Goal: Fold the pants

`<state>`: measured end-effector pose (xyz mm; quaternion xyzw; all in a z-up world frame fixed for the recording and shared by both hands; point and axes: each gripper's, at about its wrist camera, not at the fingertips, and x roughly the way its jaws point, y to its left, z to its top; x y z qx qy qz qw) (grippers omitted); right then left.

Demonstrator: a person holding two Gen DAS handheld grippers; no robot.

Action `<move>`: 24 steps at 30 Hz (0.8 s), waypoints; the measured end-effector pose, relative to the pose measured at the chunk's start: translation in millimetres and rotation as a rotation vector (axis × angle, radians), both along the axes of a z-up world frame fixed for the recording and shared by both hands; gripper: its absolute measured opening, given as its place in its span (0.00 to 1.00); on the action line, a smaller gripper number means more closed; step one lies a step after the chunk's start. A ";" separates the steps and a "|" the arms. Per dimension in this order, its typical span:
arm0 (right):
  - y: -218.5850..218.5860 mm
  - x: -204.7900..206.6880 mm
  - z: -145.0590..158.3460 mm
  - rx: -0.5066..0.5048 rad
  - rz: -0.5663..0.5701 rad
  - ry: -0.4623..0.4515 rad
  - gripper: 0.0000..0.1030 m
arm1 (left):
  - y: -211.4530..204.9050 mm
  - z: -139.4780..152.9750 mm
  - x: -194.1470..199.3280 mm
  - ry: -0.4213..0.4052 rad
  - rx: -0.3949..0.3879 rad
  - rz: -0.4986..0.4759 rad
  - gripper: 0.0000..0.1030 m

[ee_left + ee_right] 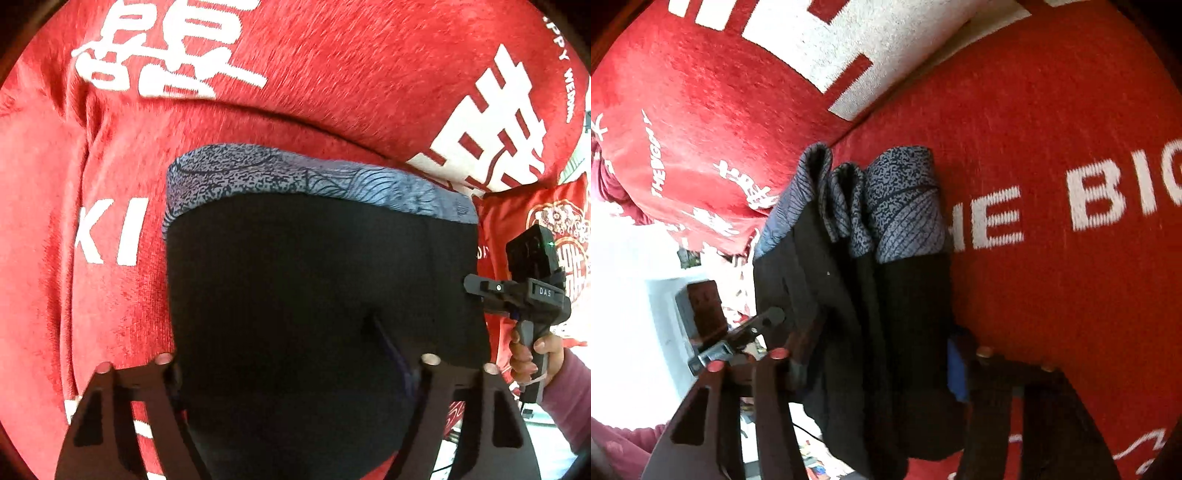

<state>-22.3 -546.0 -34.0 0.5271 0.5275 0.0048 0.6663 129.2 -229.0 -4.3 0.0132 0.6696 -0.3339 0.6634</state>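
The pants point(314, 280) are black with a blue-grey patterned waistband point(295, 173). They lie folded on a red blanket point(44, 229). My left gripper point(299, 362) points down onto them; its fingers straddle the black cloth, which fills the gap, with the jaws still wide. In the right wrist view the pants point(871, 302) appear edge-on as several stacked folds, waistband point(901, 206) at the far end. My right gripper point(879, 354) straddles this stack with its jaws partly apart. A blue pad point(956, 369) sits against the cloth's right side. A hand holds the right gripper point(524, 288) at the pants' right edge.
Red blanket with white lettering point(1089, 206) covers the seat and backrest point(332, 55). A red printed cushion point(546, 221) lies to the right. The seat's edge falls away to a bright floor point(628, 295), where the left gripper point(753, 328) also shows.
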 end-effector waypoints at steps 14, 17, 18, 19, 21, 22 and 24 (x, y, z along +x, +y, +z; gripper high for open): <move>38.5 -27.7 47.8 0.102 -0.027 -0.075 0.44 | 43.9 61.3 -27.7 -0.017 -0.023 0.039 0.67; 54.8 -35.5 52.7 0.119 -0.030 -0.090 0.45 | 59.8 73.0 -33.1 -0.022 -0.013 0.015 0.67; 63.0 -37.2 53.7 0.119 -0.029 -0.096 0.44 | 66.5 76.1 -34.3 -0.025 -0.008 0.005 0.67; 70.8 -34.8 53.7 0.117 -0.028 -0.099 0.44 | 72.0 77.7 -35.4 -0.029 -0.001 -0.006 0.67; 83.1 -34.8 50.3 0.115 -0.034 -0.101 0.45 | 84.6 77.9 -36.5 -0.036 0.012 -0.024 0.67; 92.0 -32.6 47.6 0.115 -0.045 -0.101 0.45 | 90.8 76.4 -35.9 -0.034 0.016 -0.026 0.67; 109.0 -33.5 42.7 0.123 -0.077 -0.106 0.45 | 105.5 71.7 -34.1 -0.014 0.023 -0.022 0.67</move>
